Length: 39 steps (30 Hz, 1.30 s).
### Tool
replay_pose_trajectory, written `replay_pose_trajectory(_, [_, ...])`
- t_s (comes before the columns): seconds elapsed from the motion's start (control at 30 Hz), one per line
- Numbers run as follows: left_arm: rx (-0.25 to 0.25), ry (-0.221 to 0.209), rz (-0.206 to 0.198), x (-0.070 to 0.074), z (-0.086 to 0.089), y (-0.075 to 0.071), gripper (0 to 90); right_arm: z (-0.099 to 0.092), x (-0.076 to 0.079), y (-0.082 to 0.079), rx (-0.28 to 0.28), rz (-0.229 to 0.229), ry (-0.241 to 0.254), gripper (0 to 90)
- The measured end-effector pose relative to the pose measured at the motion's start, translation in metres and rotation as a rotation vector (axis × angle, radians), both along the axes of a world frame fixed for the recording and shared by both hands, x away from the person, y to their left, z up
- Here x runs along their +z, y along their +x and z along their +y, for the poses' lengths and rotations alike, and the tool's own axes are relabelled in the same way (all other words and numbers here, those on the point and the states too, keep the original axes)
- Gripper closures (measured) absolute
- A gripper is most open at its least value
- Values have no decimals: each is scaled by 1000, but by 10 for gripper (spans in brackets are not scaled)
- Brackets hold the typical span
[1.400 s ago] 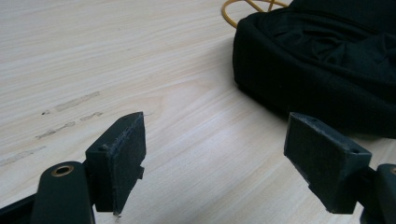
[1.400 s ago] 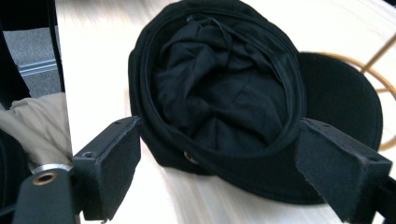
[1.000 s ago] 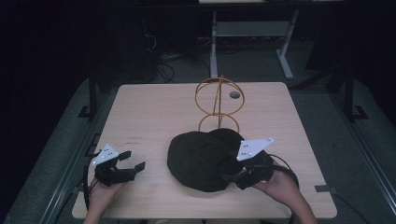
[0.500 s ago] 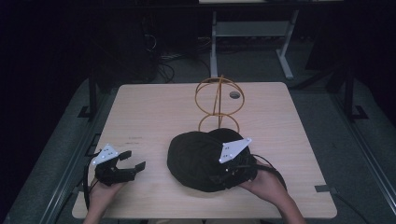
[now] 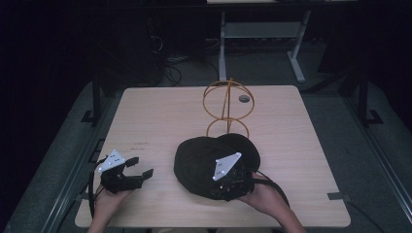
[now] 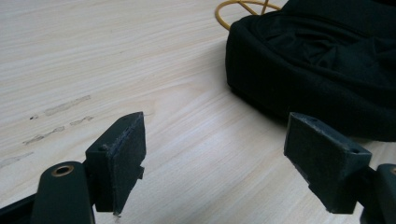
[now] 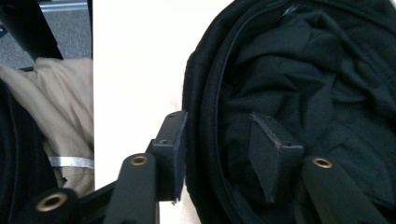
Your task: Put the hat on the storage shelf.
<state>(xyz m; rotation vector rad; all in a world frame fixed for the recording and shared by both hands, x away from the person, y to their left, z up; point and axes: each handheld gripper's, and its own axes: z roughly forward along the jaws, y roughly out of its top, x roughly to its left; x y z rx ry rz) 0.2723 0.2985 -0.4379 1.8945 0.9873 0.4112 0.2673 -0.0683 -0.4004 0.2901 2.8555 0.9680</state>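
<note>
The left gripper (image 5: 138,167) is being held spread wide over bare table (image 5: 160,116), nothing between its pads, the black hat (image 6: 322,65) lying ahead and to the right of them. The right gripper (image 7: 219,154) is being set astride the hat's rim, one pad outside, one inside the crown, the gap not yet closed on the fabric. The soft rim could be let slip if only a loose fold is being caught, and the hat could be dragged into the yellow wire stand (image 5: 227,104) just beyond it. The crown's inside is being lost in dark folds.
</note>
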Motion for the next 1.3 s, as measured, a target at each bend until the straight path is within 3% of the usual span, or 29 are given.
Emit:
replay_pose_trajectory(0.27, [1, -10, 6, 0, -1, 1, 206, 13, -11, 0, -15, 33, -30, 658])
replay_pose_trajectory(0.57, [-10, -12, 10, 0, -1, 1, 211, 24, -24, -3, 8, 14, -81, 753])
replay_pose_trajectory(0.93, [-26, -6, 16, -1, -3, 1, 226, 19, -20, -4, 5, 3, -54, 788])
replay_pose_trajectory(1.3, [-52, -21, 19, -1, -5, 1, 226, 10, -3, -5, -7, -2, 23, 799])
